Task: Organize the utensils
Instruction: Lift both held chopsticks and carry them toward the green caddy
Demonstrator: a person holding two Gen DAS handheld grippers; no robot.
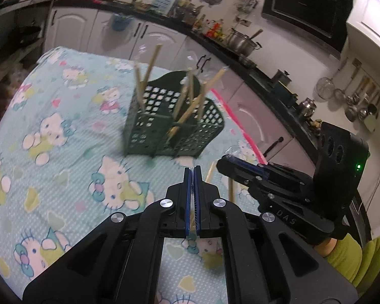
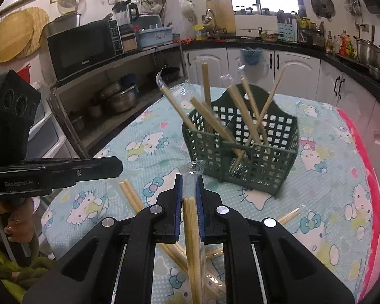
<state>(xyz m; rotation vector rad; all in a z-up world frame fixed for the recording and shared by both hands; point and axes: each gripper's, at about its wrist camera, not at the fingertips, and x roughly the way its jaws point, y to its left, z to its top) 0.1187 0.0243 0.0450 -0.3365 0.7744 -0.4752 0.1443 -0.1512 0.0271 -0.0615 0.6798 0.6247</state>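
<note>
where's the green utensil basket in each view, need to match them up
Left wrist: green basket sits at the centre, beyond the shut left gripper.
Right wrist: green basket is right of centre, beyond the right gripper holding wrapped chopsticks.
Shared landmark: the steel pot on the counter.

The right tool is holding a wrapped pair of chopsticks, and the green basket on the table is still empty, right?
Not quite. The right tool does hold wrapped chopsticks, but the green basket is not empty: several chopstick pairs already stand in it, as the right wrist view shows.
</note>
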